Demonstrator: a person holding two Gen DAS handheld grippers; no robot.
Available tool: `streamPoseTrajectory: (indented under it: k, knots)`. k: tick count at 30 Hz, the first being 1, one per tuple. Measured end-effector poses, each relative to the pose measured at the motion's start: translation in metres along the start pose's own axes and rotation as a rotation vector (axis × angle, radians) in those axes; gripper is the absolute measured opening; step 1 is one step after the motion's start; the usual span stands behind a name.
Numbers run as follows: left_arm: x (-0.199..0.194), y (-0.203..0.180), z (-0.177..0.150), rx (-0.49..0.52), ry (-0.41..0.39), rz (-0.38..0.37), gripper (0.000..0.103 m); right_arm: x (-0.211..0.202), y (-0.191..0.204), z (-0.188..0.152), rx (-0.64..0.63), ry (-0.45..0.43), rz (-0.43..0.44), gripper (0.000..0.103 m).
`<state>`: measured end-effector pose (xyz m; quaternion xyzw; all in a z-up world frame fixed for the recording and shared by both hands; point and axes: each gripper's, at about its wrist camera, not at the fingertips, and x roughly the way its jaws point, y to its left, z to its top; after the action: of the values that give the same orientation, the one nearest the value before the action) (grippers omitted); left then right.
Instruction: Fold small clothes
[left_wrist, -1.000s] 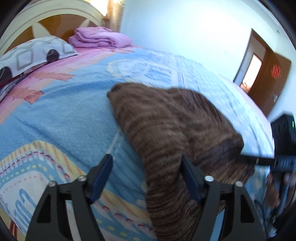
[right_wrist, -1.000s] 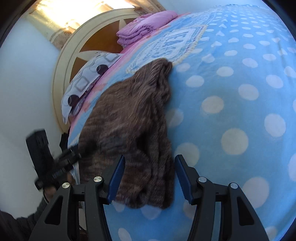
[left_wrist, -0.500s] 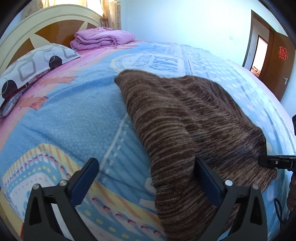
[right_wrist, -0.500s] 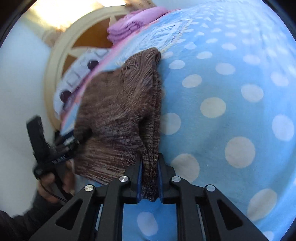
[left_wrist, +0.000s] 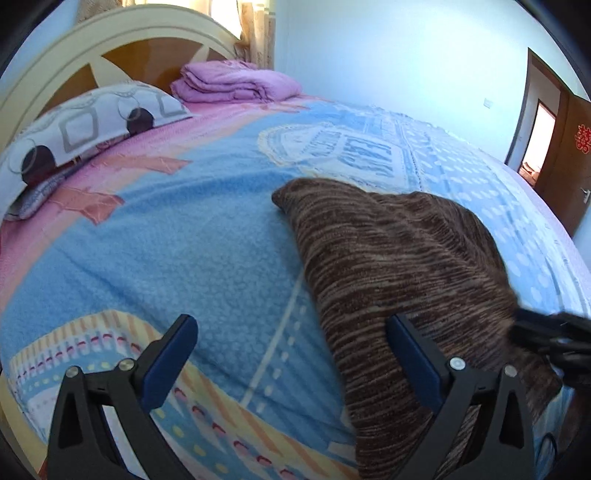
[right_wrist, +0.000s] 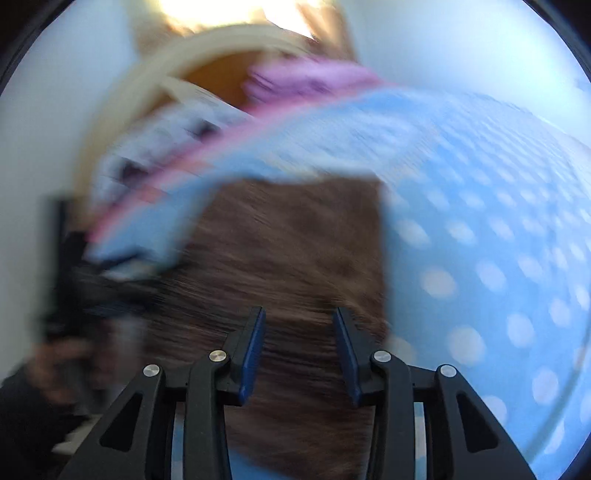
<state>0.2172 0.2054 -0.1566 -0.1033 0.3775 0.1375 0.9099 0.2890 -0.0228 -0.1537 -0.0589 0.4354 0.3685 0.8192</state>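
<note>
A wide bed fills the room, covered by a fleecy blue blanket (left_wrist: 192, 236) printed with a pale emblem, white dots on its far half, and pink and striped bands along the near edges. At its head stands an arched cream headboard with orange-brown wooden panels (left_wrist: 110, 59). A grey-white pillow patterned with squares and dark circles (left_wrist: 85, 125) lies against it, beside a folded lilac quilt (left_wrist: 236, 83). The pale blue walls (left_wrist: 399, 55) are bare. A brown wooden door bearing a red paper ornament (left_wrist: 576, 155) stands open onto a bright doorway (left_wrist: 535, 144). Strong daylight glows behind the headboard through curtains (left_wrist: 258, 33).
</note>
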Motion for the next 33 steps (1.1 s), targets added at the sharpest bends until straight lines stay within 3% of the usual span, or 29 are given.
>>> streamPoseTrajectory:
  k: [5, 8, 10, 13, 17, 25, 33]
  knots:
    - [0.007, 0.002, -0.005, -0.054, -0.004, -0.037, 0.103, -0.006, -0.007, -0.008, 0.038, -0.030, 0.021, 0.038]
    - [-0.008, 0.001, -0.007, -0.047, -0.020, -0.011, 0.103, -0.022, 0.001, -0.013, 0.057, -0.046, 0.003, 0.040]
    - [-0.028, 0.004, -0.009, -0.074, -0.038, -0.030, 0.103, -0.040, 0.012, -0.019, 0.045, -0.080, -0.009, 0.047]
    - [-0.057, -0.005, -0.013, -0.030, -0.070, -0.049, 0.103, -0.072, 0.038, -0.028, -0.005, -0.165, -0.052, 0.050]
    - [-0.099, -0.021, -0.017, 0.046, -0.152, -0.072, 0.103, -0.107, 0.061, -0.036, -0.059, -0.255, -0.133, 0.062]
    - [-0.136, -0.030, -0.009, 0.068, -0.228, -0.103, 0.103, -0.151, 0.075, -0.040, -0.056, -0.341, -0.183, 0.063]
    - [-0.142, -0.031, -0.008, 0.069, -0.244, -0.101, 0.103, -0.159, 0.076, -0.042, -0.037, -0.363, -0.184, 0.063]
